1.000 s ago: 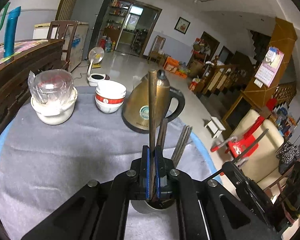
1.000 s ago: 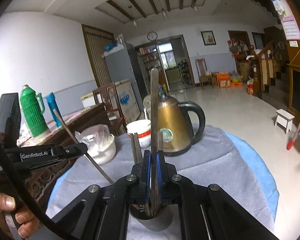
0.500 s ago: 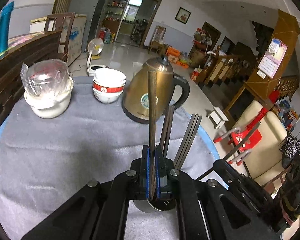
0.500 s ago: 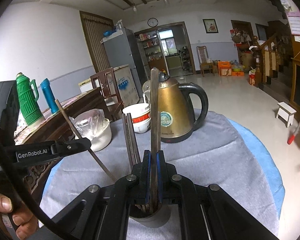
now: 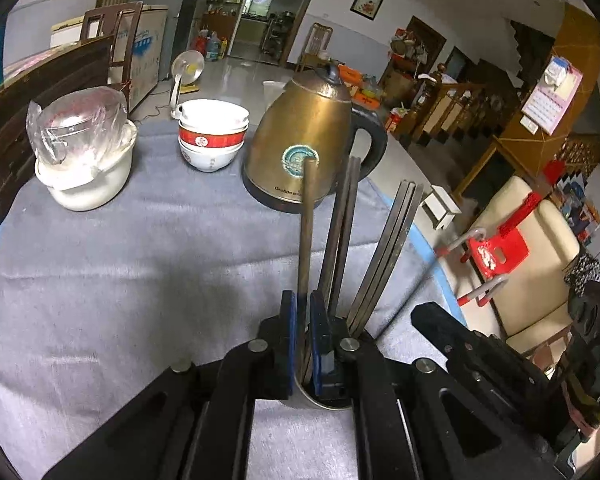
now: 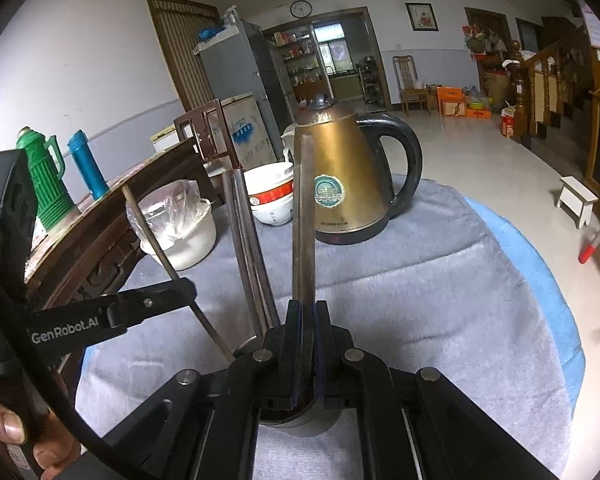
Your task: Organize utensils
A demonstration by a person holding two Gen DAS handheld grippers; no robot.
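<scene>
A small metal cup stands on the grey cloth under both grippers and holds several dark chopsticks. My left gripper has its jaws slightly parted around a brown chopstick that stands in the cup; a small gap shows beside the stick. My right gripper is shut on another brown chopstick, whose lower end is in the cup. The left gripper also shows in the right wrist view, around its thin chopstick.
A brass kettle stands behind the cup. Stacked red-and-white bowls and a white pot with a plastic-wrapped lid sit at the back left. The round table's cloth ends close on the right; a dark wooden sideboard stands left.
Both grippers have lowered and tilted, bringing their chopsticks down into the cup. The left jaws have loosened slightly around their chopstick.
</scene>
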